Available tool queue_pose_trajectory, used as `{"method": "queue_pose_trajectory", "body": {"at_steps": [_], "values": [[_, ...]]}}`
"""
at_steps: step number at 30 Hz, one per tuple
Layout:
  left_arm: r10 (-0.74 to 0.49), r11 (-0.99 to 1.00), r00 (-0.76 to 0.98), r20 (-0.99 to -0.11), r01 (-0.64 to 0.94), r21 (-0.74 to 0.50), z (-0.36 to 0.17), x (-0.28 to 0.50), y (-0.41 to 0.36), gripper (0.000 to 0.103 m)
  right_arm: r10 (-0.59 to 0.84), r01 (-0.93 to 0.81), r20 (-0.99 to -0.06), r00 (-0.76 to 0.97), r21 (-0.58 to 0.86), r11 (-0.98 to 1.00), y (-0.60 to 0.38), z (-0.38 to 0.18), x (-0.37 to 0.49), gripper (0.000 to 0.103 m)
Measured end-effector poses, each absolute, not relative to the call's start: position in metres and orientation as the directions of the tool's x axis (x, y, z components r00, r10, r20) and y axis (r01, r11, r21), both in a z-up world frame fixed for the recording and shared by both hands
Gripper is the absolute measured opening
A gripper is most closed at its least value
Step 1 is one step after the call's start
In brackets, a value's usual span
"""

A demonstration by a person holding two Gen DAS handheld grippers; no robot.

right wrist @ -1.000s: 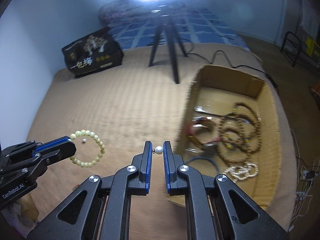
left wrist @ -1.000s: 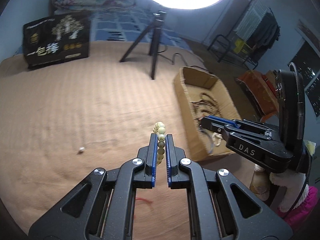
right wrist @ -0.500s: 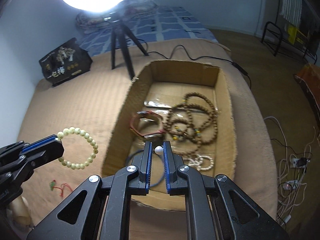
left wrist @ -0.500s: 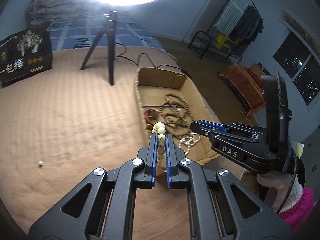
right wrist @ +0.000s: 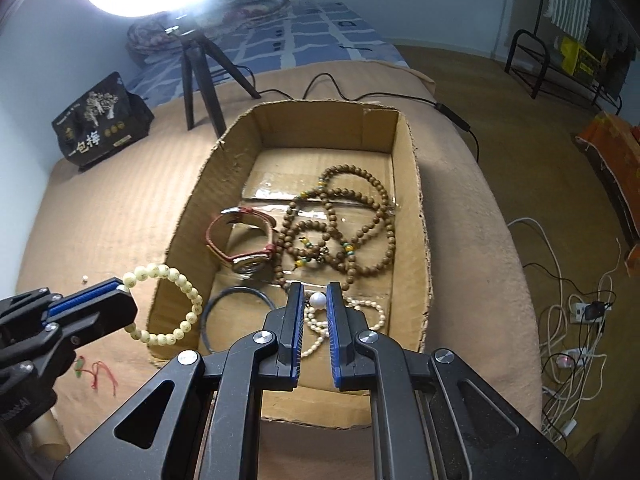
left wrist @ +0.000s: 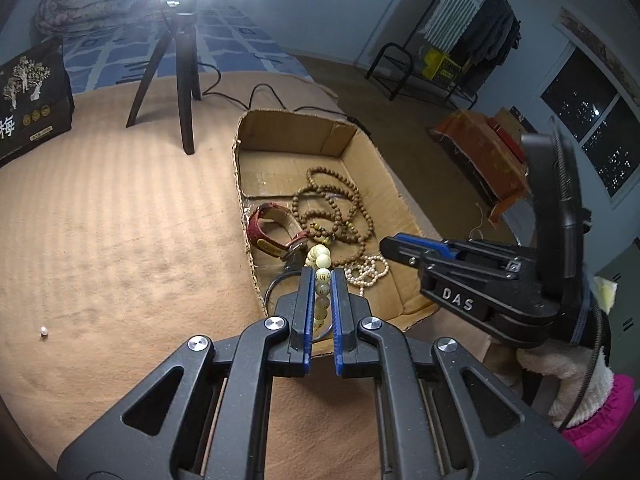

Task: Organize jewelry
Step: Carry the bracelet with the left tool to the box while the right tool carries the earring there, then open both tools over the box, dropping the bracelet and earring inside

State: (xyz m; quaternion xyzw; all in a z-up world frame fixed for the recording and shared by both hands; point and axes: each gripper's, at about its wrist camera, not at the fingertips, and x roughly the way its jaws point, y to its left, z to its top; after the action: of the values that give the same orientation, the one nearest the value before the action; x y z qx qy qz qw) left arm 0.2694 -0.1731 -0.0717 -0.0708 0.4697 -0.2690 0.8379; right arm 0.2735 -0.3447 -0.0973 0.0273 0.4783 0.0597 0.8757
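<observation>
My left gripper [left wrist: 321, 274] is shut on a pale green bead bracelet [left wrist: 322, 276], which hangs as a ring [right wrist: 166, 304] over the near left wall of the cardboard box [right wrist: 188, 216]. My right gripper [right wrist: 316, 294] is shut on a small white pearl [right wrist: 318, 300] above the box's near end. Inside the box lie a brown wooden bead necklace [right wrist: 340, 220], a red-strapped watch [right wrist: 240, 240], a white pearl bracelet [right wrist: 320, 328] and a dark thin bangle [right wrist: 224, 312]. The left gripper [right wrist: 116, 292] also shows in the right wrist view, the right gripper [left wrist: 390, 242] in the left one.
A loose white pearl [left wrist: 43, 332] lies on the tan blanket left of the box. A red string piece [right wrist: 96, 372] sits near the front. A black tripod [left wrist: 180, 68] with a ring light and a black printed bag [right wrist: 96, 128] stand behind. Cables [right wrist: 568, 320] lie on the floor right.
Both grippers moved right from over the blanket to the box's near end, each still holding its piece. The box now fills the middle of both views.
</observation>
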Motion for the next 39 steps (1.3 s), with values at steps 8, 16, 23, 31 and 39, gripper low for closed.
{"method": "queue_pose_trajectory", "body": {"at_steps": [8, 16, 23, 31, 39], "values": [[-0.500, 0.854, 0.412, -0.762, 0.382, -0.354, -0.078, 0.271, -0.177, 0.006, 0.123, -0.062, -0.834, 0.538, 0.106, 0.992, -0.350, -0.098, 0.276, 0.010], [-0.497, 0.855, 0.408, -0.766, 0.382, -0.351, -0.078, 0.272, -0.178, 0.006, 0.115, -0.060, -0.834, 0.540, 0.098, 0.993, -0.349, -0.098, 0.276, 0.012], [-0.459, 0.877, 0.413, -0.787, 0.356, -0.324, -0.080, 0.273, -0.176, 0.022, 0.096, -0.041, -0.836, 0.540, 0.088, 0.995, -0.348, -0.098, 0.277, 0.050], [-0.437, 0.889, 0.428, -0.791, 0.341, -0.307, -0.079, 0.271, -0.171, 0.033, 0.076, -0.021, -0.843, 0.532, 0.076, 0.997, -0.350, -0.098, 0.276, 0.058], [-0.428, 0.892, 0.440, -0.790, 0.346, -0.290, -0.075, 0.263, -0.166, 0.034, 0.057, -0.008, -0.843, 0.535, 0.062, 0.998, -0.347, -0.094, 0.271, 0.061]]}}
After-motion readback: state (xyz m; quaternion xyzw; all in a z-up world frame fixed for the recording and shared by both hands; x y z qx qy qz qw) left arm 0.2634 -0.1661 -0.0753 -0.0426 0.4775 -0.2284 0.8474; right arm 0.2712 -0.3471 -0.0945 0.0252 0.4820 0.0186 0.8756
